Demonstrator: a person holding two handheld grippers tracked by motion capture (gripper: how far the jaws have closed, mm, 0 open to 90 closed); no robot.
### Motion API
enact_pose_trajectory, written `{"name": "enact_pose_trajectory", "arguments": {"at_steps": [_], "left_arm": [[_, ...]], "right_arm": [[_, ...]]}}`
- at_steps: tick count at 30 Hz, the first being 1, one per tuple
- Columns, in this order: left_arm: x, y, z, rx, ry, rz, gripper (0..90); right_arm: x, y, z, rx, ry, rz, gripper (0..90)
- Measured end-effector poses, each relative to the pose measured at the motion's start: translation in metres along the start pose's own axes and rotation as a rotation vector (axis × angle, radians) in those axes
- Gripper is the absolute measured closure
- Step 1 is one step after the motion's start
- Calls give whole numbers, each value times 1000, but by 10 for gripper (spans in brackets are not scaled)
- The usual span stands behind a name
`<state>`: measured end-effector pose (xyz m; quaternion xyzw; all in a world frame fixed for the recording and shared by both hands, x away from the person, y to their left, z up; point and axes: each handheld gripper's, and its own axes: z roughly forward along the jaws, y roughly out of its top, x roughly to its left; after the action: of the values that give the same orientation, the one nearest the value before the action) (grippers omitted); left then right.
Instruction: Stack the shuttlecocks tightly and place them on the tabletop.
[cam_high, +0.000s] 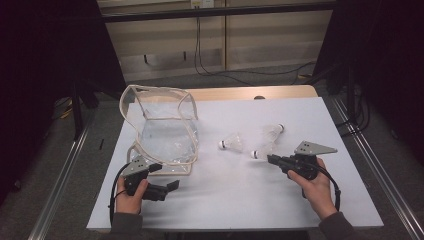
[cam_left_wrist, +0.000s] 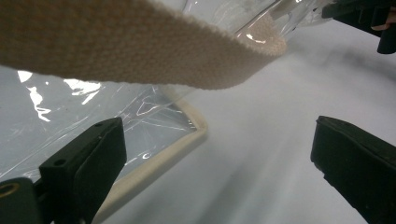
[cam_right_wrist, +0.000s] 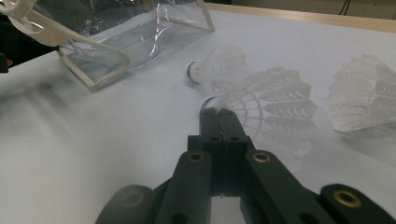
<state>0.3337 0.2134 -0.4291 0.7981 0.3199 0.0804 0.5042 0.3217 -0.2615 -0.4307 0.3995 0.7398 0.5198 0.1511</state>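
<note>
Shuttlecocks are your job here, and none of the three is in the bag yet. Your right gripper (cam_right_wrist: 218, 112) has its jaws pressed together on the feather edge of the nearest shuttlecock (cam_right_wrist: 268, 100), low and right of centre in the high view, so the first pick looks just made or nearly made. Whether the pinch is firm enough to lift, I cannot tell. Beyond it, the second shuttlecock (cam_high: 231, 143) lies on its side near the middle of the white table (cam_high: 240, 200), and the third shuttlecock (cam_high: 274, 131) sits up and to the right of that, both loose and apart from each other.

Your left gripper (cam_high: 167, 188) is at the lower left with its jaws spread wide and nothing between them, just beside the near corner of the clear bag (cam_high: 160, 127). The bag stands left of centre, mouth upward, apparently empty. So all three carries remain.

In the left gripper view the woven strap (cam_left_wrist: 140, 46) blurs across the top and hides the bag's mouth. In the right gripper view the third shuttlecock is cut off at the right edge.
</note>
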Motion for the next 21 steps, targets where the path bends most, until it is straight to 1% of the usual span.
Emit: {"name": "enact_pose_trajectory", "arguments": {"at_steps": [3, 17, 20, 21], "left_arm": [[0, 0, 0, -3, -1, -2, 35], [0, 0, 0, -1, 2, -3, 36], [0, 0, 0, -2, 1, -4, 35], [0, 0, 0, -2, 0, -4, 35]], "right_arm": [[-2, 1, 2, -8, -10, 2, 900], [-6, 6, 12, -13, -12, 10, 900], [-8, 6, 14, -10, -24, 1, 900], [-8, 6, 14, -11, -28, 4, 900]]}}
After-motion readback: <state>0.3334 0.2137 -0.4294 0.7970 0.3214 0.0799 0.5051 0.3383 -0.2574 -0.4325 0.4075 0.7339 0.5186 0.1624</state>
